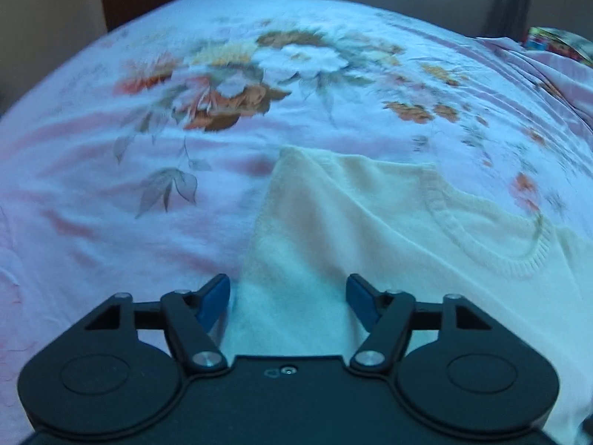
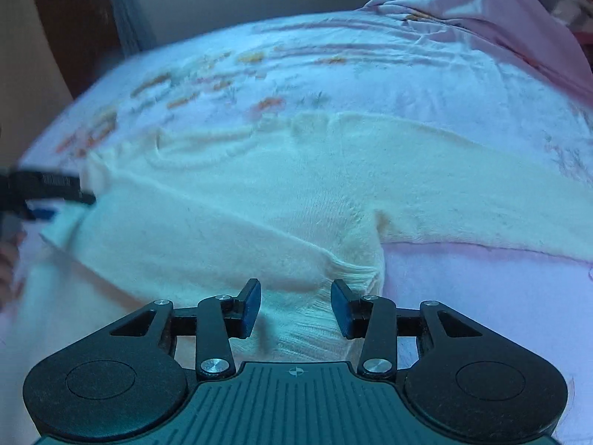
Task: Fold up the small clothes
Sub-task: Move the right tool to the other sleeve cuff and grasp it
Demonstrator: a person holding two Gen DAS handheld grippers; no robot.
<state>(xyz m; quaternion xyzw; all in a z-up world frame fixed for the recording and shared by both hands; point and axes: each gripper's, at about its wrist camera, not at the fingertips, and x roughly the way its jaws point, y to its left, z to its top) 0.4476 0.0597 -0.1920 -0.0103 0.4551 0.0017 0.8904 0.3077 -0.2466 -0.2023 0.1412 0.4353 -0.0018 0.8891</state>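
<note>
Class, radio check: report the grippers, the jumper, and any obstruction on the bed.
Left gripper open, right gripper open, both over the cream jumper. Jumper partly folded on the floral bedsheet. No obstruction seen.

We look down from both hands, close above the cream sweater on the bed. Left camera sees its neck side, right its sleeve; both share it.

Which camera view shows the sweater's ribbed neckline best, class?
The left wrist view. There the ribbed neckline curves in plain sight on the cream sweater, its ribbing readable. The right wrist view shows the neckline only as a blurred curve far off, though the sweater's ribbed cuff lies close.
</note>
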